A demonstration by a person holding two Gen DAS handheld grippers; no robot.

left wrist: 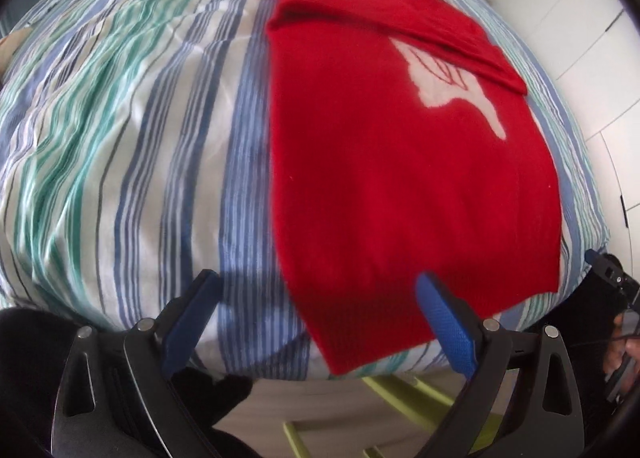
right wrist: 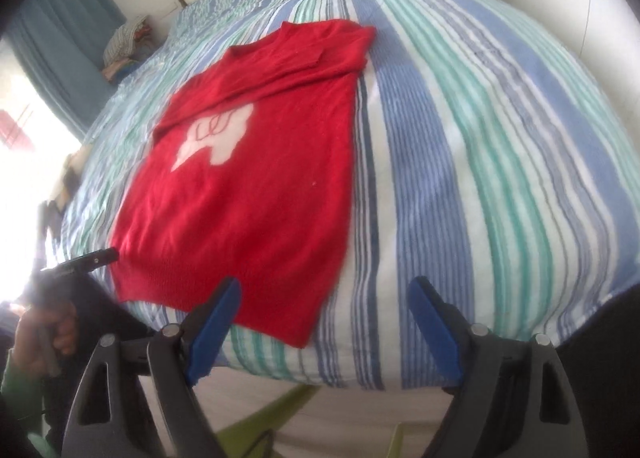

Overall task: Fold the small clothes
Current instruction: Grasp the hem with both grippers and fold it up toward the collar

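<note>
Red knit sweater (right wrist: 248,186) with a white patch on the chest lies flat on the striped bed cover (right wrist: 480,138), sleeves folded across. It runs lengthwise, hem at the near edge, collar far. Left gripper (left wrist: 320,290) and right gripper (right wrist: 324,298) both gape wide, holding nothing.

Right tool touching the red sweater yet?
Apart. In the right wrist view the right tool hangs open above the bed's near edge, its pads clear of the red sweater.

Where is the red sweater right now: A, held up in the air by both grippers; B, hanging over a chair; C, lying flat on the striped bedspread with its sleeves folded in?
C: the red sweater lies flat on the striped bedspread, sleeves folded across its top, untouched by either gripper.
</note>
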